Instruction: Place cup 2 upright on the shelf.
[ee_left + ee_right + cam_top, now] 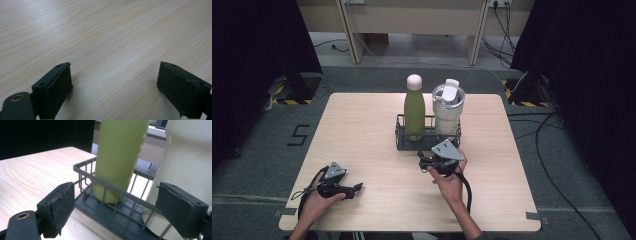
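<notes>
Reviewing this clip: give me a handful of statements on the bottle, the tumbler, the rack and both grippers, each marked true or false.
1. The green bottle stands upright in the wire rack. True.
2. The tumbler lies on its side on the table. False: it stands upright in the rack, beside the bottle.
3. The right gripper is open, just in front of the rack. True.
4. The left gripper is shut on the bottle. False: it is open over bare table, far from the rack.
5. The bottle has a black cap. False: its cap is pale, whitish.
</notes>
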